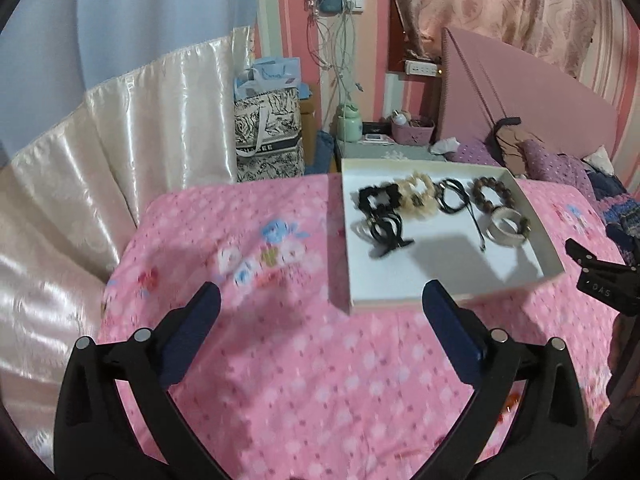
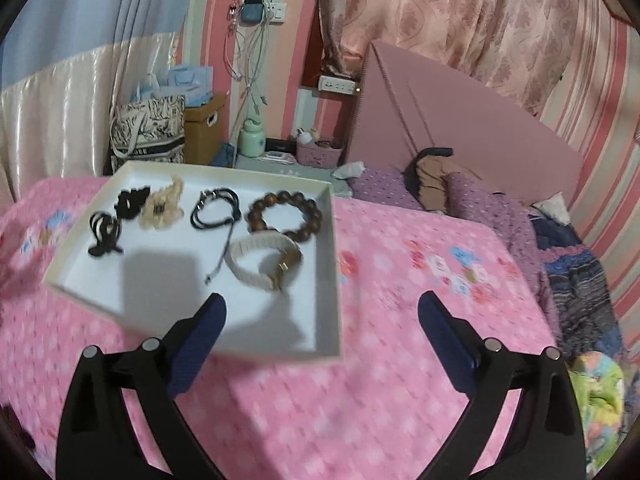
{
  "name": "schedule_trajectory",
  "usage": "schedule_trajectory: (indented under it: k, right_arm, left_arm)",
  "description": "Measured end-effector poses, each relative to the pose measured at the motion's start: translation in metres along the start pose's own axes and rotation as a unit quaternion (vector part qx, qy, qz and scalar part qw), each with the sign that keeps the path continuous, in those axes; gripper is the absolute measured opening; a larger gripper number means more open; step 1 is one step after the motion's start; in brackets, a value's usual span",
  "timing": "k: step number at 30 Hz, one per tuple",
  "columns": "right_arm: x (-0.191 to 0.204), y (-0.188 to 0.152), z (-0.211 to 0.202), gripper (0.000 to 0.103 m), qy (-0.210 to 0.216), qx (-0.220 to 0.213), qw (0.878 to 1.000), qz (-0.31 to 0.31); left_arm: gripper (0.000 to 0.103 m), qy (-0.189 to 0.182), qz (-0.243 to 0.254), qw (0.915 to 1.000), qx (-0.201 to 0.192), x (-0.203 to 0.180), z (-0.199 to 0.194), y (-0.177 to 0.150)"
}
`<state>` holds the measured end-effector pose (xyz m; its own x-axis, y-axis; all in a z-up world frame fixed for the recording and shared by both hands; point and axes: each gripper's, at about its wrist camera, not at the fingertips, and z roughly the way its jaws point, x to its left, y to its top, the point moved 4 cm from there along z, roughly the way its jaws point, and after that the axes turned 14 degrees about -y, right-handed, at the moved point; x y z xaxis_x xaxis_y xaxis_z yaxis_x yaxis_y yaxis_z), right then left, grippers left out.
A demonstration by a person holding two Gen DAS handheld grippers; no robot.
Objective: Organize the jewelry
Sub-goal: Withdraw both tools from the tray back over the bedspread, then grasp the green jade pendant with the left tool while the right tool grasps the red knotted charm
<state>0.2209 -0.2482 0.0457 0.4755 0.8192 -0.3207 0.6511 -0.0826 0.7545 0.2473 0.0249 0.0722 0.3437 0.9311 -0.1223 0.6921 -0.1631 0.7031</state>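
Jewelry lies in a shallow white tray point(image 2: 328, 240) on the bed point(image 2: 400, 400), which has a pink floral cover. From the right wrist view, left to right: black clip point(image 2: 103, 236), black scrunchie point(image 2: 130, 200), cream scrunchie point(image 2: 162, 206), black cord point(image 2: 216, 208), wooden bead bracelet point(image 2: 284, 212); a white watch point(image 2: 264, 262) sits just in front of the beads. Left gripper point(image 1: 320, 312) fingers wide, holding nothing, near the tray's front edge. Right gripper point(image 2: 322, 320) fingers wide, empty, above the tray's near corner.
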Motion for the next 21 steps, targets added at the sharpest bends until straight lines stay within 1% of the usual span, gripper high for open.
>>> schedule_trajectory:
  k: [4,7,9,12,17,19,21]
  right_arm:
    - [-0.023,-0.018,-0.029,0.097,-0.023,-0.013,1.0,0.006]
    - [-0.032,-0.027,-0.044,0.097,-0.007,-0.012,1.0,0.014]
    - [-0.036,-0.037,-0.052,0.097,0.01,0.003,1.0,0.019]
    - [-0.043,-0.051,-0.061,0.097,0.029,0.017,0.999,0.04]
    - [-0.045,-0.075,-0.08,0.097,0.029,0.014,0.998,0.058]
    - [-0.043,-0.084,-0.089,0.097,0.037,0.003,0.998,0.057]
    - [-0.038,-0.09,-0.092,0.097,0.035,-0.003,0.998,0.049]
  left_arm:
    - [0.1,-0.012,0.005,0.9999,0.003,-0.009,-0.015,-0.021]
    - [0.1,-0.02,-0.004,0.9998,0.007,-0.01,-0.025,-0.036]
    - [0.1,-0.023,-0.004,0.9997,0.009,-0.008,-0.032,-0.044]
    - [0.1,-0.013,-0.008,0.9999,0.005,-0.002,-0.044,-0.06]
    - [0.1,-0.019,-0.027,0.9995,0.002,0.006,-0.06,-0.092]
    - [0.1,-0.031,-0.023,0.9992,0.01,0.004,-0.06,-0.104]
    - [0.1,-0.035,-0.026,0.9988,0.023,0.002,-0.058,-0.117]
